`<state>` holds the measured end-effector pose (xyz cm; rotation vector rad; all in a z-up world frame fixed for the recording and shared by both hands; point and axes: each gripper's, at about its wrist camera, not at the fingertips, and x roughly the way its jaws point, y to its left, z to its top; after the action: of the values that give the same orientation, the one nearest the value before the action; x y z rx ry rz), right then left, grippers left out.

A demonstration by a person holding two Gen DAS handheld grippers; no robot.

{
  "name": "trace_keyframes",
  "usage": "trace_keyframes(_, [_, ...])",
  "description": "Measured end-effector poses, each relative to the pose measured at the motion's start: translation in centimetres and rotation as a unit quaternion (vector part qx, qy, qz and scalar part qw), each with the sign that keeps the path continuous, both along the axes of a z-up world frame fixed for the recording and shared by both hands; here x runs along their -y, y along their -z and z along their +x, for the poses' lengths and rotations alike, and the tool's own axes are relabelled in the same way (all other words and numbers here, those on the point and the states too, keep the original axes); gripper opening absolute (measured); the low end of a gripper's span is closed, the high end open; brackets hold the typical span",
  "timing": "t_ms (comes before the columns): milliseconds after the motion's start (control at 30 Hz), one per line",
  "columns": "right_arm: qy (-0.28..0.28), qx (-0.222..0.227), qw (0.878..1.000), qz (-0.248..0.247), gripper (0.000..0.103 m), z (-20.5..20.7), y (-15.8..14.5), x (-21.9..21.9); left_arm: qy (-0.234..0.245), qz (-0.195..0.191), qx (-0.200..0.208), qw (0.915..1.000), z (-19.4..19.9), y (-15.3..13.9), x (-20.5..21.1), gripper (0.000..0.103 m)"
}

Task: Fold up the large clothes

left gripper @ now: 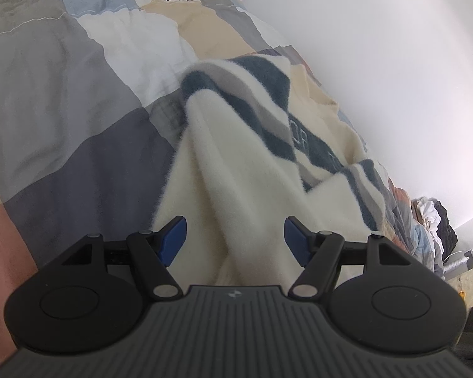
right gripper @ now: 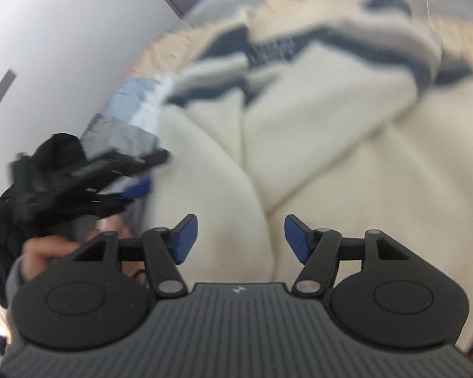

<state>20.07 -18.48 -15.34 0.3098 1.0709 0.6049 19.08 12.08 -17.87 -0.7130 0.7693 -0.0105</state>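
Note:
A fuzzy cream sweater with dark blue and grey stripes lies on the bed, its sleeve bunched in a ridge that runs towards me. My left gripper is open, its blue pads either side of the cream fabric without clamping it. In the blurred right wrist view the same sweater fills the frame. My right gripper is open just above the cream body. The other gripper, held in a hand, shows at the left of that view.
The sweater rests on a patchwork quilt of grey, white, tan and pink blocks. A white wall runs along the bed's far side. A pile of dark and white clothes sits at the far end.

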Motion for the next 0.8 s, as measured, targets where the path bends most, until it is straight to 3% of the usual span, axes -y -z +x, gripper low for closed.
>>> trace_keyframes(33, [0.001, -0.004, 1.0, -0.005, 0.062, 0.2, 0.8, -0.4, 0.0, -0.001, 0.0, 1.0, 0.0, 0.0, 0.0, 0.073])
trace_keyframes(100, [-0.004, -0.002, 1.0, -0.014, 0.046, 0.5, 1.3, -1.4, 0.0, -0.001, 0.0, 1.0, 0.0, 0.0, 0.0, 0.073])
trace_keyframes(133, [-0.015, 0.0, 1.0, -0.014, 0.03, 0.5, 1.2, -1.9, 0.0, -0.001, 0.0, 1.0, 0.0, 0.1, 0.0, 0.073])
trace_keyframes(167, [-0.029, 0.006, 0.999, -0.02, 0.021, 0.4, 0.9, -2.7, 0.0, -0.002, 0.0, 1.0, 0.0, 0.1, 0.0, 0.073])
trace_keyframes(233, [-0.065, 0.038, 0.996, -0.046, 0.011, 0.3, -0.5, -3.8, -0.001, -0.003, 0.0, 1.0, -0.1, 0.0, 0.0, 0.073])
trace_keyframes(400, [-0.079, 0.131, 0.985, -0.078, 0.009, 2.1, -6.4, -3.9, 0.003, 0.007, 0.03, 0.9995, -0.4, -0.9, 0.1, 0.073])
trace_keyframes(567, [-0.061, 0.255, 0.955, -0.137, 0.009, 4.4, -11.5, -3.7, 0.021, 0.034, 0.078, 0.9961, -1.2, -2.6, 1.0, 0.073])
trace_keyframes(633, [-0.049, 0.287, 0.943, -0.163, 0.009, 5.4, -11.5, -3.6, 0.023, 0.051, 0.071, 0.9959, -1.1, -2.6, 1.4, 0.073])
trace_keyframes(800, [-0.027, 0.249, 0.944, -0.212, 0.01, 7.8, -5.6, -2.6, 0.025, 0.053, 0.043, 0.9973, -0.8, -1.9, 1.4, 0.073])
